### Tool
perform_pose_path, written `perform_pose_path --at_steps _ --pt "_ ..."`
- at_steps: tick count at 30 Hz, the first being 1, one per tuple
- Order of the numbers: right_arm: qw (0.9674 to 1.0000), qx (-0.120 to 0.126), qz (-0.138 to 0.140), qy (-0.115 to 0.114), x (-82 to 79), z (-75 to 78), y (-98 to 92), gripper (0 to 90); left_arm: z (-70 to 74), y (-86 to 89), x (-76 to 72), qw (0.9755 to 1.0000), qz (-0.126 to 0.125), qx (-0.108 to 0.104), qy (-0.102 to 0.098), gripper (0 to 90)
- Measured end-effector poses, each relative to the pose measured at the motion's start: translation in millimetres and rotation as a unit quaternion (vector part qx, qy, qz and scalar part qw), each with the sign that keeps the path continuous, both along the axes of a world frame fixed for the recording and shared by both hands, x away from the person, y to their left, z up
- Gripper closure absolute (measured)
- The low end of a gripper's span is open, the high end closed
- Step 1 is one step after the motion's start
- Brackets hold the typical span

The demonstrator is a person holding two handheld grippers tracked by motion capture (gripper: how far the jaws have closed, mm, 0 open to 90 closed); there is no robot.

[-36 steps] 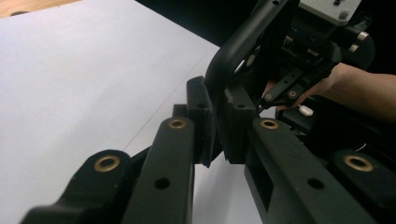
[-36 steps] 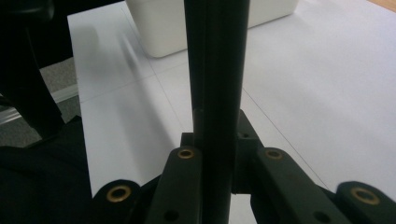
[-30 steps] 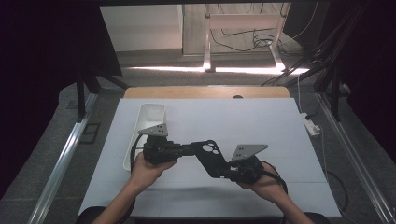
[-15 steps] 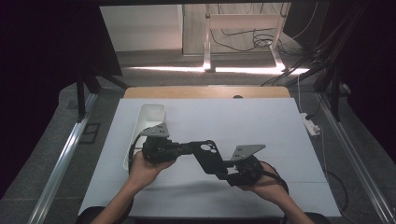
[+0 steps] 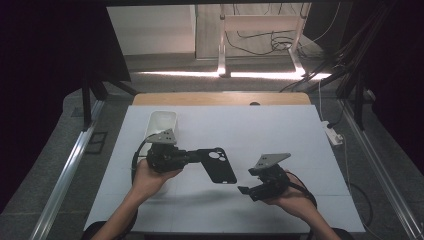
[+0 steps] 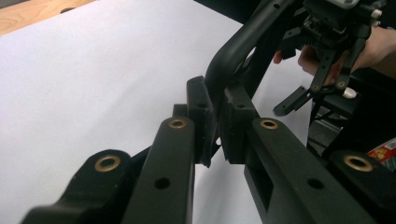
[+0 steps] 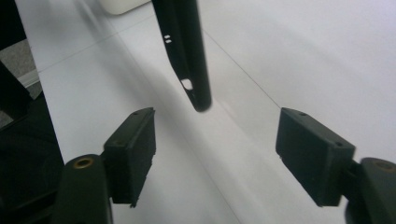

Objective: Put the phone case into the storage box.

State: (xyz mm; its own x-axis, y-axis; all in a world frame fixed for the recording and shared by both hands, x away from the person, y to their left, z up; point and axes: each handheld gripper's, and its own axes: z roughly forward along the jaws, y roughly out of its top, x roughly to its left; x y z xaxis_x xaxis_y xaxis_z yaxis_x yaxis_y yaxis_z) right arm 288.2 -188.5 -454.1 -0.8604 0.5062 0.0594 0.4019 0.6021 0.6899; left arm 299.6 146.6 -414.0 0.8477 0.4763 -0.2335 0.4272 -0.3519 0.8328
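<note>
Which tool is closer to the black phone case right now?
Left. The left tool is shut on the black phone case, gripping its edge. The right tool is open, with the case's free end just off its jaws.

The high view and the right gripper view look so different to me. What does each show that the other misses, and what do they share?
The high view alone takes in both hands, the left gripper shut on the black phone case, the floor and the cables beyond the table. The right gripper view alone shows, close up, its own jaws standing wide apart and the case's thin edge with its small cut-outs. Both show the case, the white table and the white container.
</note>
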Motion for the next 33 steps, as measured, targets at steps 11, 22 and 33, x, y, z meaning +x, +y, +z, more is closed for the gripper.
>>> perform_pose_path --at_steps 11,22,33 --pt "0.9989 0.001 -0.046 0.002 -4.2 2.0 -26.2 7.5 2.1 18.1 0.7 0.9998 0.013 0.014 0.000 83.1" --pt "0.9970 0.002 -0.078 -0.006 -9.9 2.4 -47.9 0.0 8.5 40.0 0.5 0.9994 0.032 0.017 -0.003 83.1" --pt "0.9928 0.014 -0.119 0.001 -15.8 -1.7 -75.4 0.0 22.0 60.2 2.6 0.9987 0.048 0.017 -0.008 83.1"
